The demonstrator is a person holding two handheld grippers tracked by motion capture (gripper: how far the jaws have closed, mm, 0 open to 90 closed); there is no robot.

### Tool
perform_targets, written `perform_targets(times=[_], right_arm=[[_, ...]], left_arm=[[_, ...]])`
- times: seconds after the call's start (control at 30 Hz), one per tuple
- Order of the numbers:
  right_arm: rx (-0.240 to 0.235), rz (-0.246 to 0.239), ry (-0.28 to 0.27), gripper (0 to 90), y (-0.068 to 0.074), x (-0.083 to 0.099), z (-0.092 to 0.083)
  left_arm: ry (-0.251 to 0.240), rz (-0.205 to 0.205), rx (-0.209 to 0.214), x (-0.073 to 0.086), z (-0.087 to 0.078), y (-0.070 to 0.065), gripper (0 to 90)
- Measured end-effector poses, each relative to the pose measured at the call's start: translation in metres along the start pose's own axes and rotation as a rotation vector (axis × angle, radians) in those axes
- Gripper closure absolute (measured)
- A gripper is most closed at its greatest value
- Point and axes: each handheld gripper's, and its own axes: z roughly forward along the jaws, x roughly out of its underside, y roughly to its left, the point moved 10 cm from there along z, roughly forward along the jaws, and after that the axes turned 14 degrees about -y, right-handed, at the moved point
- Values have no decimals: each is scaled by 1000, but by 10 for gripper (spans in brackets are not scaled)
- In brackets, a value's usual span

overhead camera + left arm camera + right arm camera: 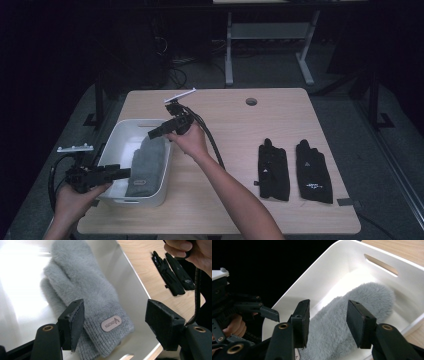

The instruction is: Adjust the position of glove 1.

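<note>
Right tool (156, 133): high view, jaws parted with nothing between them, held above the far right rim of the white bin (114, 142).
Left tool (121, 173): high view, at the bin's near left wall, jaws reaching in over the rim.
Grey mittens (148, 165): high view, lying flat inside the bin along its right side.
Black gloves (292, 170): high view, side by side on the counter (230, 125), well apart from the bin.
Left tool (115, 322): left gripper view, jaws wide apart, empty, over the mittens' (82, 290) ribbed cuff with its label.
Right tool (328, 323): right gripper view, jaws apart, gripping nothing, over the mittens' (352, 296) fluffy end in the bin (332, 262).
</note>
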Motion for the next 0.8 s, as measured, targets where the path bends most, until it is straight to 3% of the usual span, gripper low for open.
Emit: perform_targets(times=[0.8], right_arm=[[-13,-1,-41,493,-2,-8,-35]], left_arm=[[-4,26,32,-13,13,-21,287]])
